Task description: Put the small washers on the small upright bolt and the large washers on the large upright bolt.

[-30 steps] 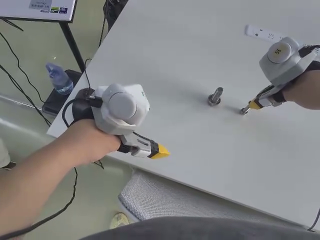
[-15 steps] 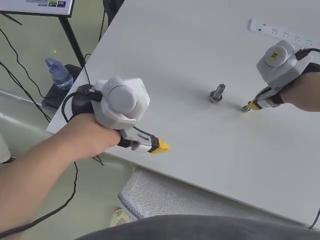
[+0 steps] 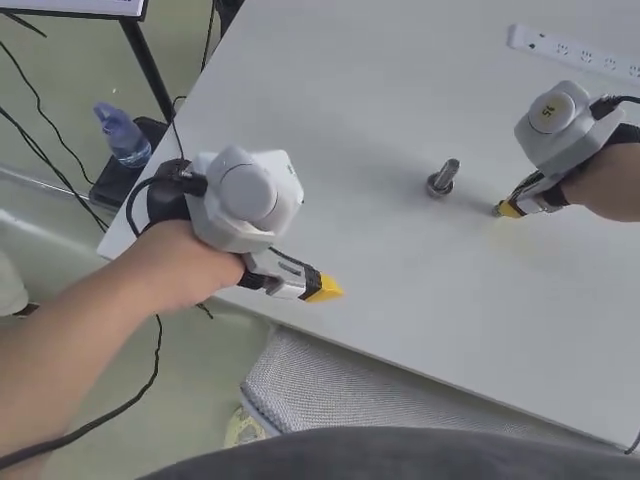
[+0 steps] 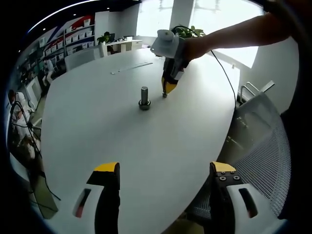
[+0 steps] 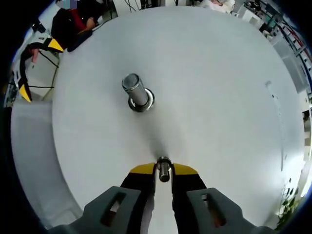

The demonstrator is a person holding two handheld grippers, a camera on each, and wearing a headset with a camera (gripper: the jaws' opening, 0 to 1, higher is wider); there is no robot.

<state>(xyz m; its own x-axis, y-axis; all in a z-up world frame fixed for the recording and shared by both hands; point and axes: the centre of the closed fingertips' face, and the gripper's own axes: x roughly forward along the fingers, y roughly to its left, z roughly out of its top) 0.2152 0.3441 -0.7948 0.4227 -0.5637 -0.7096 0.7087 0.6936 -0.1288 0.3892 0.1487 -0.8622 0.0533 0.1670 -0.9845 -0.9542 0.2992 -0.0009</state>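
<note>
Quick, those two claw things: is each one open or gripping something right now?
Left gripper: jaws open, holding nothing.
Right gripper: jaws closed on the small bolt.

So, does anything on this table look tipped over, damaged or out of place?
Nothing stands out. The large bolt stands upright on the white table. The small bolt is held in the fingers of the right gripper, beside the large bolt. Nothing looks spilled or broken.
</note>
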